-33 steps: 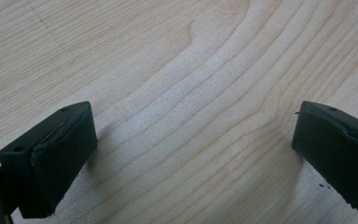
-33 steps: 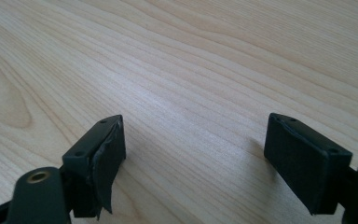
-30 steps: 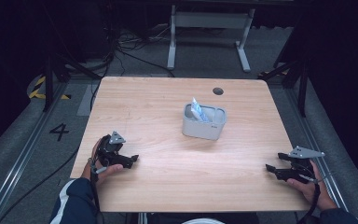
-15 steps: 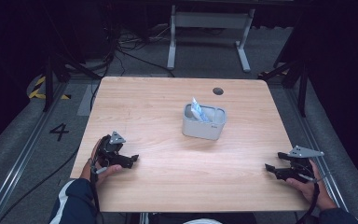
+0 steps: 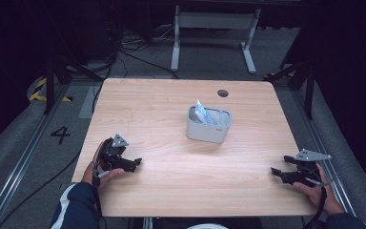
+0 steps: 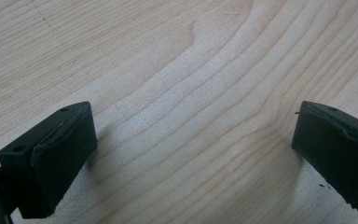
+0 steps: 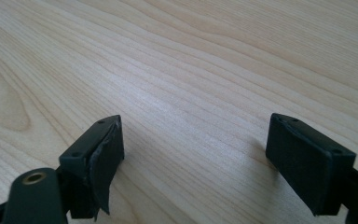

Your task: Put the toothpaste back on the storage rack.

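Left gripper (image 5: 132,163) and right gripper (image 5: 277,172) rest released (nothing has moved) well short of the bin (image 5: 208,125); work unstarted.

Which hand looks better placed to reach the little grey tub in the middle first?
Probably the left. The left tongs lie somewhat nearer the grey tub than the right tongs, which rest by the table's right edge. Both are open and empty, so it is only a slight edge.

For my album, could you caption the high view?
Two open grippers rest either side of a grey bin.
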The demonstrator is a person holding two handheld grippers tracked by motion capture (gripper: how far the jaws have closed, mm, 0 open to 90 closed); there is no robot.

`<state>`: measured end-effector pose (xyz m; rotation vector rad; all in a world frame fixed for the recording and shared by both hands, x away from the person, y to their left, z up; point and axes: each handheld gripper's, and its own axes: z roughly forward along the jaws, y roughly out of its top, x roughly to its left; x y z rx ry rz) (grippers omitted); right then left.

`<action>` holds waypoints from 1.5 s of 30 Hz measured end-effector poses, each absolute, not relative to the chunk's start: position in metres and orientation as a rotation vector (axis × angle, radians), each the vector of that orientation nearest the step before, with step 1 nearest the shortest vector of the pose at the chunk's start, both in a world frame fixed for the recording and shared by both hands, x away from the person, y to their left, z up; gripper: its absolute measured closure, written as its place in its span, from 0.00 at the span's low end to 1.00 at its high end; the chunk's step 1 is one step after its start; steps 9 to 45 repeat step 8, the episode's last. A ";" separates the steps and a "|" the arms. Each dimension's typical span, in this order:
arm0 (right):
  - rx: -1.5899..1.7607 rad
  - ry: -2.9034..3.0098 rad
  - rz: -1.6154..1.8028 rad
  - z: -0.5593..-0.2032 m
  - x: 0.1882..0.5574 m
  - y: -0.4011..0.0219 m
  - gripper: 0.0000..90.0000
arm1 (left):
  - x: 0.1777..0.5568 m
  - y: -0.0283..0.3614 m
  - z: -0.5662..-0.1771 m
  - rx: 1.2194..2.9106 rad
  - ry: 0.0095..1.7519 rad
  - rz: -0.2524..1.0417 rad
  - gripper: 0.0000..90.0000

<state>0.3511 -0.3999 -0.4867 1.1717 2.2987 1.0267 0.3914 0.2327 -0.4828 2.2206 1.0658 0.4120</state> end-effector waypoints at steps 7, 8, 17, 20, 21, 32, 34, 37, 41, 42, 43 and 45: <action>1.171 2.298 1.028 -0.487 0.351 -0.400 0.22 | 0.391 0.232 -0.483 2.219 1.070 0.406 0.00; 1.171 2.298 1.028 -0.487 0.351 -0.400 0.22 | 0.391 0.233 -0.483 2.221 1.066 0.412 0.00; 1.171 2.298 1.028 -0.487 0.351 -0.400 0.22 | 0.391 0.233 -0.483 2.221 1.066 0.412 0.00; 1.171 2.298 1.028 -0.487 0.351 -0.400 0.22 | 0.391 0.233 -0.483 2.221 1.066 0.412 0.00; 1.171 2.298 1.028 -0.487 0.351 -0.400 0.22 | 0.391 0.233 -0.483 2.221 1.066 0.412 0.00; 1.171 2.298 1.028 -0.487 0.351 -0.400 0.22 | 0.391 0.233 -0.483 2.221 1.066 0.412 0.00; 1.171 2.298 1.028 -0.487 0.351 -0.400 0.22 | 0.391 0.233 -0.483 2.221 1.066 0.412 0.00; 1.171 2.298 1.028 -0.487 0.351 -0.400 0.22 | 0.391 0.233 -0.483 2.221 1.066 0.412 0.00; 1.171 2.298 1.028 -0.487 0.351 -0.400 0.22 | 0.391 0.233 -0.483 2.221 1.066 0.412 0.00; 1.171 2.298 1.028 -0.487 0.351 -0.400 0.22 | 0.391 0.233 -0.483 2.221 1.066 0.412 0.00; 1.171 2.298 1.028 -0.487 0.351 -0.400 0.22 | 0.391 0.233 -0.483 2.221 1.066 0.412 0.00; 1.171 2.298 1.028 -0.487 0.351 -0.400 0.22 | 0.391 0.233 -0.483 2.221 1.066 0.412 0.00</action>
